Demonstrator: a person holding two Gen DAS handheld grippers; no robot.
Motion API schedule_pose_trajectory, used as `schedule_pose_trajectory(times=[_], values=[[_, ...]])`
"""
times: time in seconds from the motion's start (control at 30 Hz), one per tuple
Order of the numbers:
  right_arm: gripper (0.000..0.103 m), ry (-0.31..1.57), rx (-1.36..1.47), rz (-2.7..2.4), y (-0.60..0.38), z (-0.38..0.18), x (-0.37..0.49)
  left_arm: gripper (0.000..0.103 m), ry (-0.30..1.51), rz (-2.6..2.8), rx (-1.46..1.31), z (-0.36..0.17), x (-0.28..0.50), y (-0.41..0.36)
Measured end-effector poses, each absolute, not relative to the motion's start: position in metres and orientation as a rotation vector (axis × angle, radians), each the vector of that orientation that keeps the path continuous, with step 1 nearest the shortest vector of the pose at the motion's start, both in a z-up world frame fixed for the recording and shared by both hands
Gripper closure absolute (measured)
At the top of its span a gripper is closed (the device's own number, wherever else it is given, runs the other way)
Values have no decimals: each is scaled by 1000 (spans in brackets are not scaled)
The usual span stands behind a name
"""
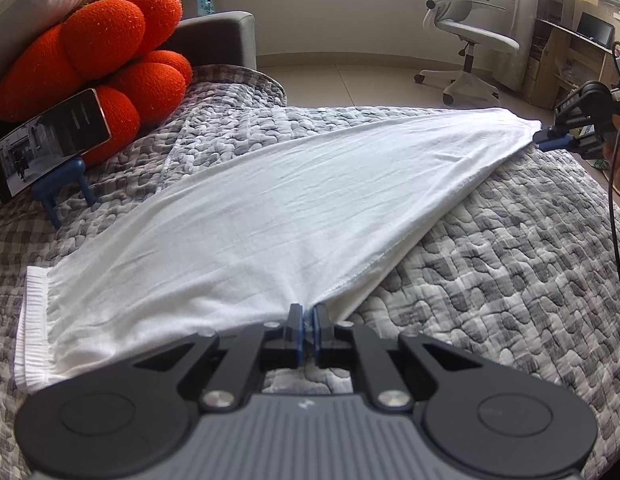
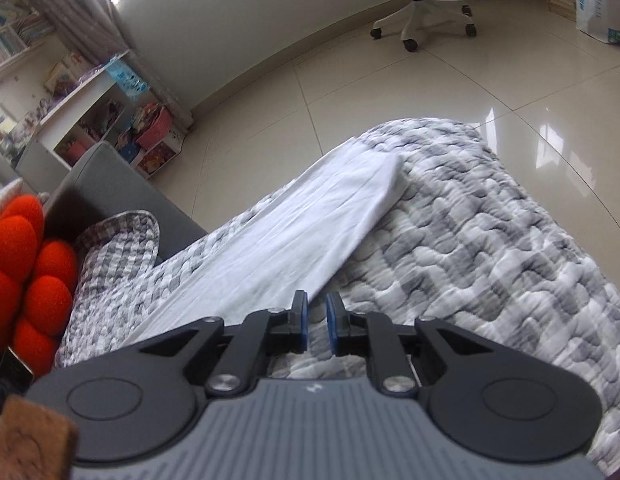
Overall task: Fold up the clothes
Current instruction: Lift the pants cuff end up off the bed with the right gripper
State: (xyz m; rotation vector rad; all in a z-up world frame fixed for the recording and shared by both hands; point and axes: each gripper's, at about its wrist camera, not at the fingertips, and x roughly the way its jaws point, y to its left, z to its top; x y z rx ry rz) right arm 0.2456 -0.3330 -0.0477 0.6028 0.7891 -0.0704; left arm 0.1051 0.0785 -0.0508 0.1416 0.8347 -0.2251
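Note:
A white garment [image 1: 270, 208] lies stretched across the grey checked quilt [image 1: 490, 260], with a ribbed band [image 1: 30, 320] at its left end. My left gripper [image 1: 309, 312] is shut on the garment's near edge, where the cloth bunches between the blue pads. In the left wrist view my right gripper [image 1: 544, 142] sits at the garment's far right corner, touching it. In the right wrist view the right gripper [image 2: 317, 300] stands narrowly open with quilt [image 2: 490, 248] showing in the gap. The garment [image 2: 310, 216] ends just beside its left finger.
An orange cushion [image 1: 102, 52] and a phone [image 1: 50, 140] on a blue stand [image 1: 66, 184] sit at the left of the quilt. A white office chair [image 1: 466, 36] stands on the tiled floor beyond. The quilt drops off toward the floor [image 2: 510, 80]. Shelves [image 2: 90, 120] line the wall.

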Motion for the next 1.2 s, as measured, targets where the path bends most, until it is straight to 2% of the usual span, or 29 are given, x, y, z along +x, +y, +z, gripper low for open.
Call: schedule_pose_trajectory(times=[0.07,0.1,0.13,0.2,0.4,0.77,0.93,1.2], values=[[77,772,632,-92,-343,-48,246,94,842,-231,142,-51,105,79],[66,763,646,-103,-348,-48,246,94,846,-234,141,-51,104,79],[64,755,660,-114,-353,-48,246,94,849,-239,138,-50,104,80],[64,737,688,-136,-363,-48,246,93,854,-254,115,-47,103,84],[64,685,772,-192,-389,-50,245,80,830,-306,-80,-33,103,115],[64,666,757,-192,-388,-60,255,79,836,-272,-100,-42,121,104],[57,646,731,-166,-383,-61,260,79,870,-242,-46,-53,126,97],[56,635,625,-172,-373,-61,268,78,862,-230,-48,-48,124,102]])
